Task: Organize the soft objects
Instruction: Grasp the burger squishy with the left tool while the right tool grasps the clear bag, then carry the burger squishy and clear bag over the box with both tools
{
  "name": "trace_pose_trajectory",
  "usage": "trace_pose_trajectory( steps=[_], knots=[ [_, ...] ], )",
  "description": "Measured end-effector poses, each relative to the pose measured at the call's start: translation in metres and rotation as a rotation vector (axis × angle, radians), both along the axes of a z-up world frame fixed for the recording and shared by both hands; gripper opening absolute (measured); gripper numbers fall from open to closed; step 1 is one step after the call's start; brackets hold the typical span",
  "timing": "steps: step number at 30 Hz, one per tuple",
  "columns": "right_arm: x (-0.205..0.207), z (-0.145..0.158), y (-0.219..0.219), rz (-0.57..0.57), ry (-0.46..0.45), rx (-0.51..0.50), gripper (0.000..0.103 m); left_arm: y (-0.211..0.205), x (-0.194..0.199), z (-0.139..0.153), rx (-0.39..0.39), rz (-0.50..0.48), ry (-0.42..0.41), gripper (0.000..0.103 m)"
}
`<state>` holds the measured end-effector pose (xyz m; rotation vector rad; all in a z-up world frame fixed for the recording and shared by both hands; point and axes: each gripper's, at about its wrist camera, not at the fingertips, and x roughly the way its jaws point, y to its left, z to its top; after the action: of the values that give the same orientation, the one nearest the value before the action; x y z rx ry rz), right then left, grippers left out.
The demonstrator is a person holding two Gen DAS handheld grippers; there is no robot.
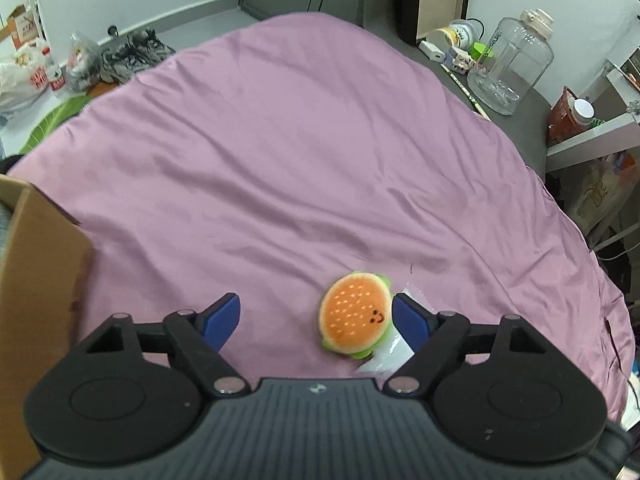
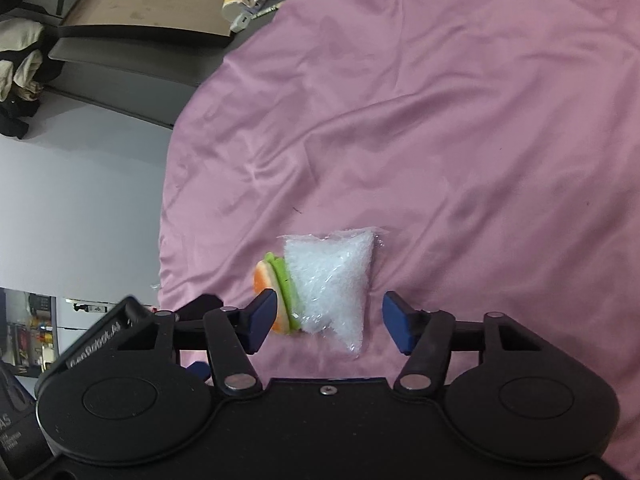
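A small plush hamburger with an orange bun and green edge lies on the pink sheet. My left gripper is open around it, the toy close to the right finger. A clear plastic bag of white filling lies under that finger. In the right wrist view the bag lies on the sheet with the hamburger leaning on its left side. My right gripper is open, its jaws on either side of bag and toy. The left gripper's body shows at lower left.
A cardboard box stands at the left edge of the bed. A dark table at the right holds a large clear jug and small items. Bags and shoes lie on the floor beyond the bed.
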<state>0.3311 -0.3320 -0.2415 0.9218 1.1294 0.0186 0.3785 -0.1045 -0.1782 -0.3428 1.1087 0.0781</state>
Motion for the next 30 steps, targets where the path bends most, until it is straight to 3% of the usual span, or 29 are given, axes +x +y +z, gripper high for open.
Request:
trace_pose_trajectory(
  steps=[7, 13, 16, 17, 19, 21, 30],
  knots=[
    [0.008, -0.016, 0.001, -0.003, 0.029, 0.013, 0.046, -0.01, 0.015, -0.024, -0.024, 0.0, 0.049, 0.065],
    [0.013, -0.02, 0.005, 0.003, 0.03, -0.005, 0.045, -0.01, 0.021, -0.037, -0.063, 0.008, 0.068, 0.064],
    [0.015, -0.022, 0.007, -0.003, 0.028, -0.016, 0.038, -0.007, 0.025, -0.047, -0.103, 0.032, 0.099, 0.057],
    [0.016, -0.022, 0.009, -0.002, 0.026, -0.024, 0.034, -0.008, 0.024, -0.048, -0.107, 0.034, 0.095, 0.054],
    [0.017, -0.021, 0.011, 0.006, 0.016, -0.041, 0.028, -0.01, 0.024, -0.047, -0.127, 0.023, 0.087, 0.037],
    [0.016, -0.019, 0.013, 0.01, 0.003, -0.048, 0.024, -0.009, 0.021, -0.043, -0.126, 0.029, 0.081, 0.031],
    [-0.002, 0.005, 0.016, -0.009, -0.044, -0.107, 0.018, 0.012, -0.001, -0.018, -0.097, 0.04, 0.037, 0.027]
  ],
)
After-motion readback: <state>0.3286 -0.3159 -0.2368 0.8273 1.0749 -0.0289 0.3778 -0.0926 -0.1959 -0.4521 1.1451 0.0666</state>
